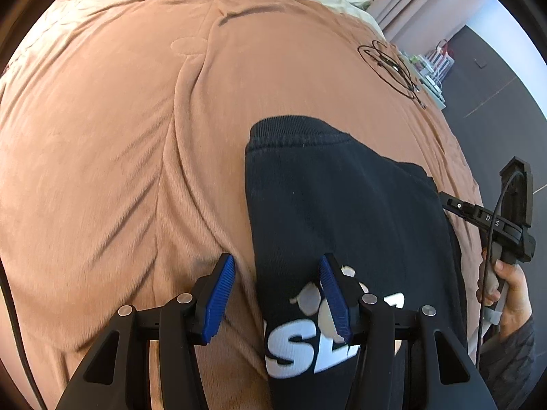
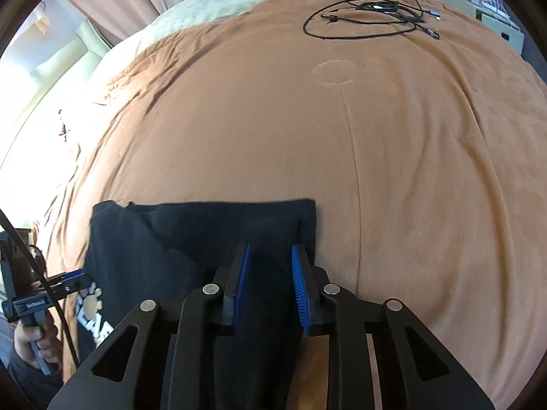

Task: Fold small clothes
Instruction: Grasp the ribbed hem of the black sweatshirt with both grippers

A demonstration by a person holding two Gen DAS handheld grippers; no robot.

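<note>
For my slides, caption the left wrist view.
Open left tongs straddle the edge of a black garment on a tan blanket.

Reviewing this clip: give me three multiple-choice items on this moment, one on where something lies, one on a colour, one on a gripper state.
1. Where does the coiled black cable lie?
A. on the black garment
B. on the brown blanket, apart from the garment
C. on the floor

2. What colour are the pads on the gripper fingers?
A. blue
B. red
C. white

3. How does the left gripper stand?
A. shut on the garment
B. open, over the garment's edge
C. out of view

Key: 1 B, the cable rests far up the brown blanket; 2 A, ribbed blue pads show; 3 B, a wide gap shows above the black garment.
</note>
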